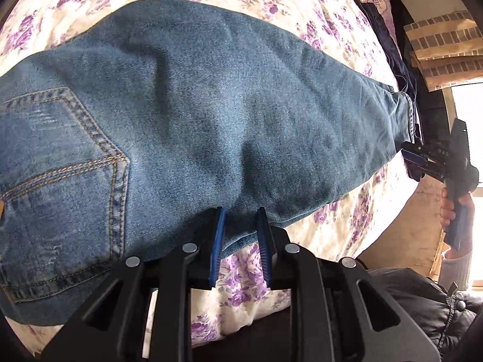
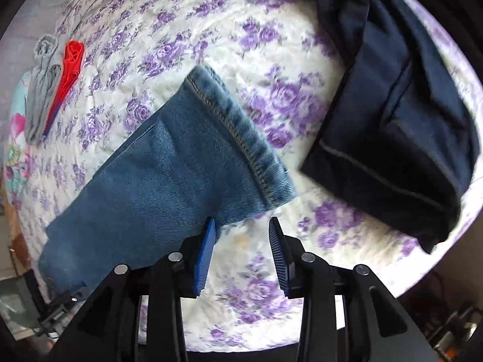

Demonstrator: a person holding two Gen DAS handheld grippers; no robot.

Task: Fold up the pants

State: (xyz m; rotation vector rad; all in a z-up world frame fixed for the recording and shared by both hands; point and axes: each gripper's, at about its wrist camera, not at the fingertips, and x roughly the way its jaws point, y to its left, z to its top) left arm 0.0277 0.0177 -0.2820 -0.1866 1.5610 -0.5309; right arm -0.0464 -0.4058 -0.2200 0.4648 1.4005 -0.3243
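Note:
Blue jeans (image 1: 187, 114) lie flat on the floral bedspread (image 1: 247, 271), back pocket (image 1: 60, 163) at the left, legs stacked and running right to the hem. My left gripper (image 1: 241, 214) is open, its blue pads (image 1: 219, 241) at the jeans' near edge, nothing between them. In the right wrist view the leg hem (image 2: 235, 132) lies just ahead of my right gripper (image 2: 243, 226), which is open and empty over the bedspread (image 2: 241, 45). The right gripper also shows in the left wrist view (image 1: 422, 157), by the hem.
A dark navy garment (image 2: 392, 114) lies right of the hem. A grey cloth (image 2: 42, 84) and a red cloth (image 2: 68, 72) lie far left. A black jacket (image 1: 422, 301) lies off the bed's edge. A window with a curtain (image 1: 446, 48) is at the right.

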